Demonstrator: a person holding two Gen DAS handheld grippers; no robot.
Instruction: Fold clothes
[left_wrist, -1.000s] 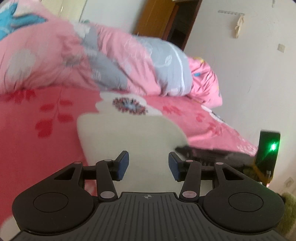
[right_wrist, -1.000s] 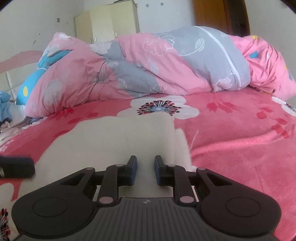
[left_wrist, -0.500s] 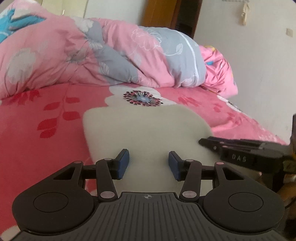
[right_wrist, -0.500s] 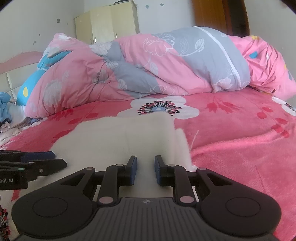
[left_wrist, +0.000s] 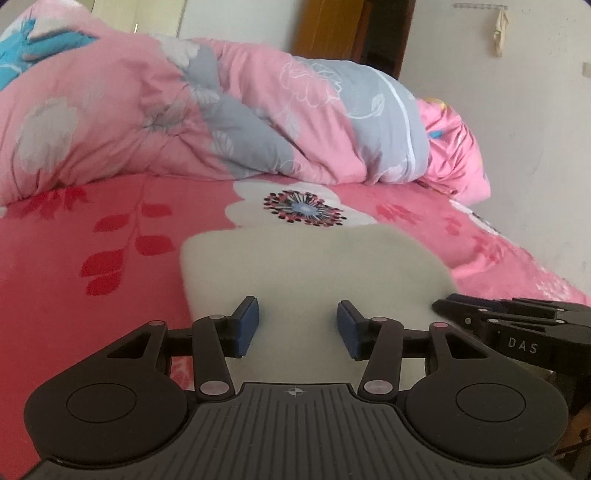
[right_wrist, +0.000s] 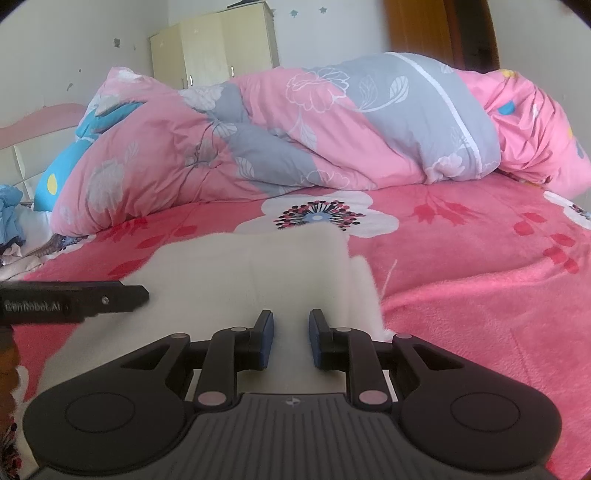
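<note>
My left tool (left_wrist: 298, 328) hangs open over the cream folded garment (left_wrist: 306, 269) on the pink bed (left_wrist: 74, 295). My right tool (right_wrist: 291, 339), narrowly parted and empty, hovers alongside. A bunched duvet (right_wrist: 295, 125) lies beyond, clear.

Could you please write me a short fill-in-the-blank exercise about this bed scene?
1. The cream garment lies on a ____ bedspread.
2. The bunched duvet lies ____ the garment.
3. Nothing sits between the left gripper's ____ pads.
4. The right gripper's gap is ____ than the left's.

Answers: pink; behind; blue; narrower
</note>
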